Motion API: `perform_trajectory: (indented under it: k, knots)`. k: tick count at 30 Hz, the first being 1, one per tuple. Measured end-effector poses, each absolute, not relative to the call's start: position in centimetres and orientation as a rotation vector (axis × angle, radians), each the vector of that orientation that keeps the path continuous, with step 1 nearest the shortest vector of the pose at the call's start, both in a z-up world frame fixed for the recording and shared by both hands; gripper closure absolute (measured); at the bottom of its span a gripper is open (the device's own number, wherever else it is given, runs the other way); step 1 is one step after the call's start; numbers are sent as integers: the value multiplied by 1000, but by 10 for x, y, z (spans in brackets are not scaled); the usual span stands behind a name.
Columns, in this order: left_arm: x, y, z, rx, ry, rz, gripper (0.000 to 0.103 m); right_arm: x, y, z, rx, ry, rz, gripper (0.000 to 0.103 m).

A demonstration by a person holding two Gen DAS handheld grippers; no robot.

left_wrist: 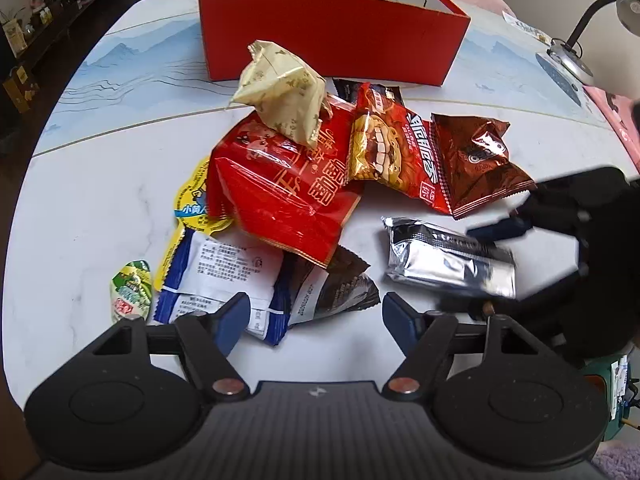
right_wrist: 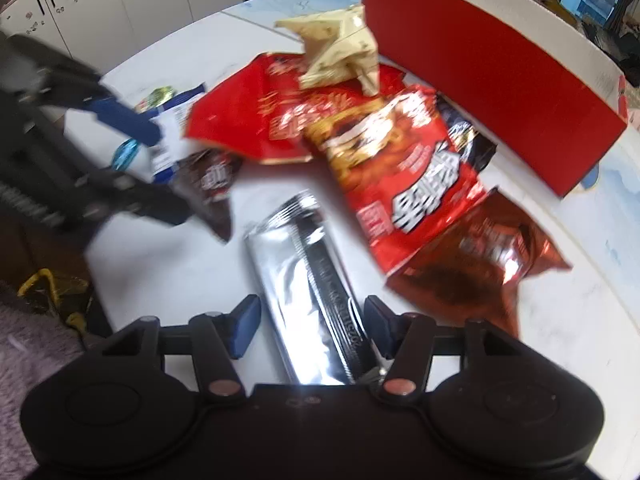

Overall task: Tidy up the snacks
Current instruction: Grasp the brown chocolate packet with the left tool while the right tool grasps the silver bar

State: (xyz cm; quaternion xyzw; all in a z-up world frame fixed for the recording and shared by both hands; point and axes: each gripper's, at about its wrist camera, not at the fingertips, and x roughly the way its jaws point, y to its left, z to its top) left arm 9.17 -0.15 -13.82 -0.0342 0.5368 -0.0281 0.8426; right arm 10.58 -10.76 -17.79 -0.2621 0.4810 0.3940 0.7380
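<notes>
A pile of snack packets lies on the white table (left_wrist: 100,184) in front of an open red box (left_wrist: 332,36). My left gripper (left_wrist: 315,318) is open, low over a blue-and-white packet (left_wrist: 216,272) and a dark packet (left_wrist: 336,288); its left finger overlaps the blue-and-white one. My right gripper (right_wrist: 312,320) is open and straddles a silver packet (right_wrist: 304,264); a thin gap shows at its left pad. A cream packet (left_wrist: 280,92) tops a large red packet (left_wrist: 280,192). A red-and-yellow packet (left_wrist: 384,152) and a brown packet (left_wrist: 480,160) lie beside it.
A yellow packet (left_wrist: 196,200) and a small green one (left_wrist: 132,288) lie at the left of the pile. A desk lamp (left_wrist: 576,48) stands at the table's far right. The table edge curves close on both sides, with floor and a rug (right_wrist: 32,344) below.
</notes>
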Motion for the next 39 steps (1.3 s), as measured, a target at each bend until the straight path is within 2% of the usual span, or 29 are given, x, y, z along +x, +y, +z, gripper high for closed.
perform_trajectory:
  k: [1,3,8,13,15,17,21,24,29,39]
  knots:
    - [93,-3,-140,-68,1138,-62,31,102,-109,-178,-572,1057,870,48]
    - [96,-6,-144,-58,1148,-64,38,94,-110,-178,-567,1052,860,48]
    - [104,-16,-150,-15,1136,-69,38,88,-108,-179,-536,1018,774,49]
    - [108,-24,-155,32,1142,-79,46,86,-106,-180,-503,994,720,51]
    - [108,-24,-156,44,1142,-70,51,83,-106,-180,-497,986,710,58]
    - [108,-23,-157,43,1140,-65,54,80,-104,-179,-500,979,697,59]
    - [108,-21,-155,37,1138,-58,68,71,-101,-178,-506,966,664,60]
    - [108,-20,-154,28,1135,-63,72,70,-102,-178,-483,968,630,61]
    - [105,-10,-151,-23,1137,-72,75,69,-107,-175,-414,979,568,61]
    - [78,14,-134,-97,1153,-126,76,44,-117,-154,-275,975,478,60]
